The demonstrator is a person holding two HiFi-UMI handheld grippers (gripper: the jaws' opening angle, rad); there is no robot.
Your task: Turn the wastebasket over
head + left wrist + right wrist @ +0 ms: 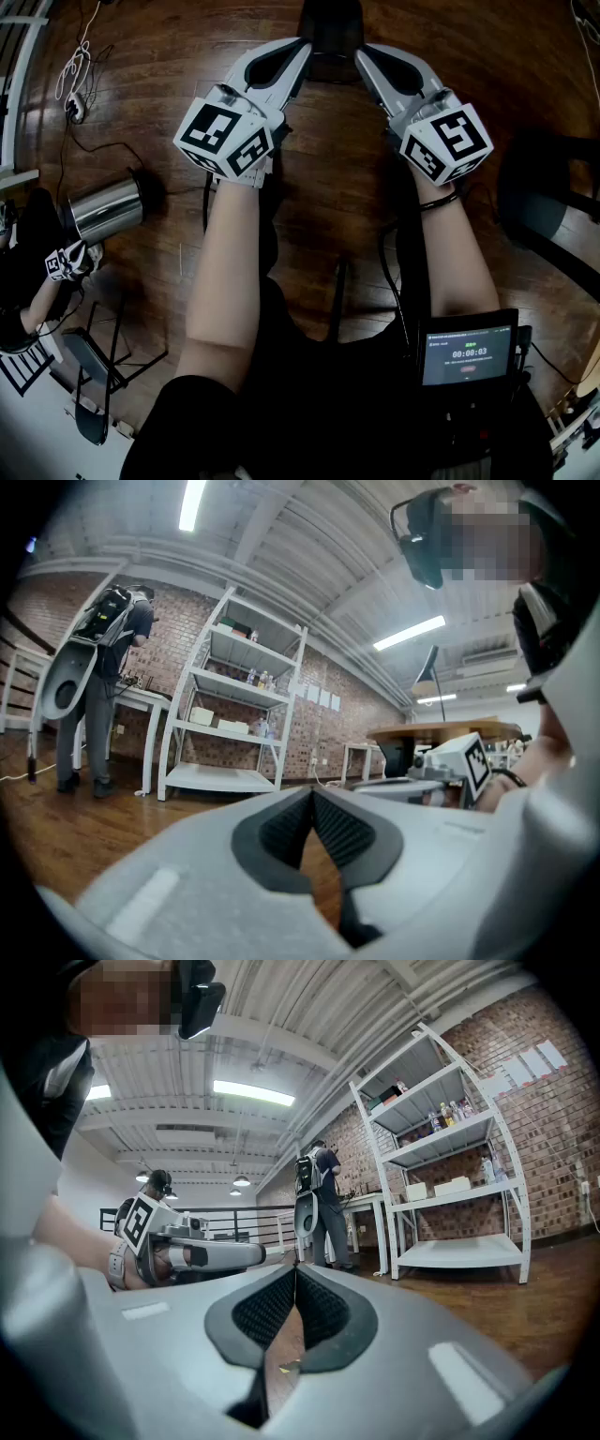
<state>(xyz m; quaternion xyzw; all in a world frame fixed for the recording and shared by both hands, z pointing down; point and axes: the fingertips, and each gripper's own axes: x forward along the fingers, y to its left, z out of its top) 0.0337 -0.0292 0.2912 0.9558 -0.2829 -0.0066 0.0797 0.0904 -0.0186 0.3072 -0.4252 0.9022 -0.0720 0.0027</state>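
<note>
Left gripper (311,794): its jaws are pressing together at the tips and pinching nothing. It is pointing level over the wooden floor (328,187), in the upper centre of the head view.
Right gripper (295,1269): it is also pressing its jaws together on nothing, and is pointing level just beside the left one.
Wastebasket (105,208): this shiny metal cylinder is sitting at the left edge of the head view, apparently lying on its side on the floor. It is well apart from both grippers, and neither gripper view is showing it.
Step in hand: as a judgement, the turning is not yet starting. The grippers are pointing away from the wastebasket, so the reach toward the left of the frame is what needs doing first.
Doing it well: the jaws should be spreading before they arrive, not at the metal. The rim is likely offering a surer hold than the curved wall, which looks smooth and prone to slipping. One gripper taking the rim while the other steadies the body should keep the round shell from rolling away.
Watching for: another person's hand (64,262), carrying a marker cube, is sitting just below the wastebasket in the frame. A cable (70,66) is trailing in the upper left.
</note>
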